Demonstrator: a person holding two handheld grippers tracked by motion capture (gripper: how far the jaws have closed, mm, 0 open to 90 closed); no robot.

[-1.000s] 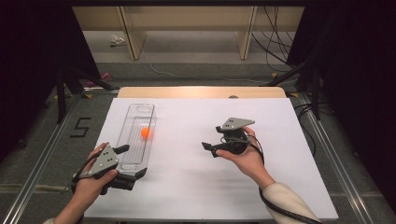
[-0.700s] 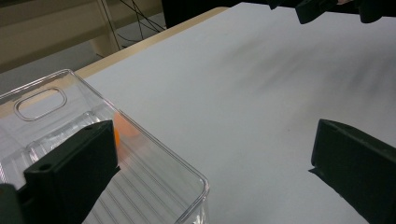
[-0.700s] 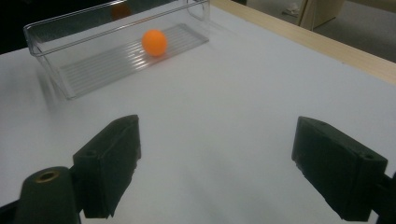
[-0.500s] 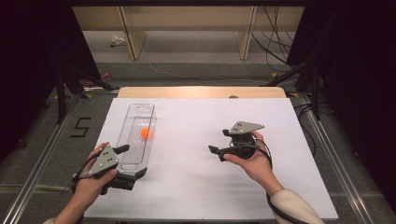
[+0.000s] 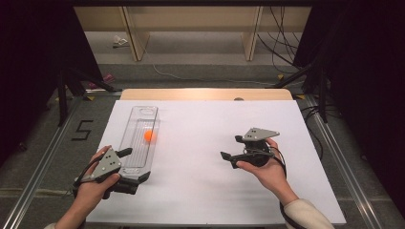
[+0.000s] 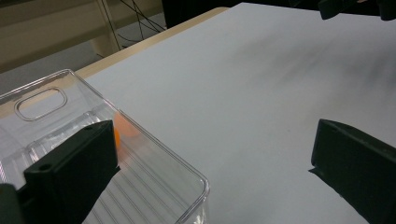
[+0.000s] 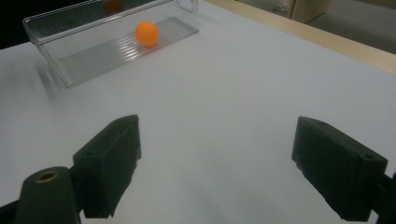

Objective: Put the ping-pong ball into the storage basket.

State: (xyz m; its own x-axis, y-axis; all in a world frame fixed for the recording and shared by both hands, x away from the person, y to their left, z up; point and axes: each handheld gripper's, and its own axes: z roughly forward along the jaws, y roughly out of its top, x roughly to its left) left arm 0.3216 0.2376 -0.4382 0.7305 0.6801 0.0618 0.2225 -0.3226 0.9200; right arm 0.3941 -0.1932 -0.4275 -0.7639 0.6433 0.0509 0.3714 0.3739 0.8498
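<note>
Your left gripper (image 5: 135, 166) sits at the near left of the scene, its two black jaws spread wide around the near end of the long clear plastic tray (image 5: 138, 138): in the left gripper view one jaw stands inside the tray (image 6: 93, 140) and the other hangs outside over bare table, so the near right corner of the tray lies between them without being clamped. Whether the inner jaw touches the tray floor cannot be told. Your right gripper (image 5: 229, 158) is held to the right, well apart from the tray, pointing left across the surface; in the right gripper view its jaws stand wide apart with nothing between them but the white table top (image 7: 243, 84).

Ordered by size: the white table top (image 5: 205, 143) spans the middle of the scene; the tray lies lengthwise along its left side, with a handle cut-out at the far end; the small orange ball (image 5: 149, 136) rests on the ribbed tray floor about midway along it. In the right gripper view the ball (image 7: 147, 33) shows through the clear wall.
</note>
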